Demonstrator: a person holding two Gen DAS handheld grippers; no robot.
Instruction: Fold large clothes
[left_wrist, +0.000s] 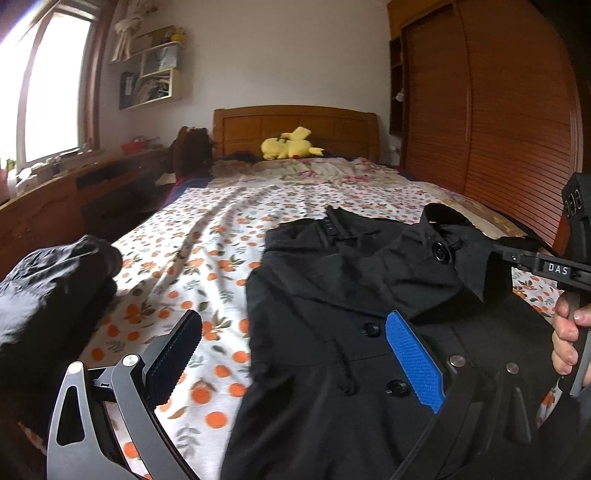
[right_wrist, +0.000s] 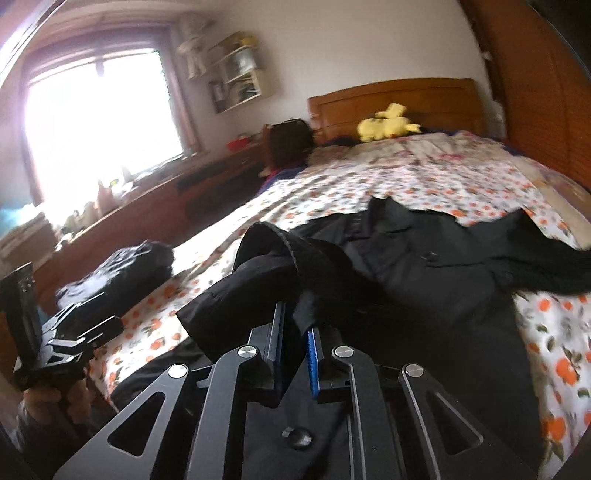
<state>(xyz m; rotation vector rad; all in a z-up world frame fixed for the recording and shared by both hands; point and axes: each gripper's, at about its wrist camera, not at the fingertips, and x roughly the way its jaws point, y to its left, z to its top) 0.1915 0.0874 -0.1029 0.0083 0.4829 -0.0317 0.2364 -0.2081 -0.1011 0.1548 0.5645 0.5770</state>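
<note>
Black coat (left_wrist: 369, 295) spread on near half of orange-print bedsheet (left_wrist: 192, 258). Right gripper (right_wrist: 295, 343) angled downward, jaws nearly closed, pinching a coat sleeve. Left gripper (left_wrist: 295, 354) angled downward over the coat's left edge, jaws wide apart, holding nothing.

Left gripper (left_wrist: 295, 354) jaws wide apart, right gripper (right_wrist: 295, 341) nearly closed, pinching black fabric

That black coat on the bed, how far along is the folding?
Early on. Done, it seems: a dark bundle already sits at the bed's left edge. In hand: the right gripper is shut on a fold of the black coat and lifts it; the left gripper is open, holding nothing. Left: the coat mostly lies spread on the floral sheet, unfolded.
</note>
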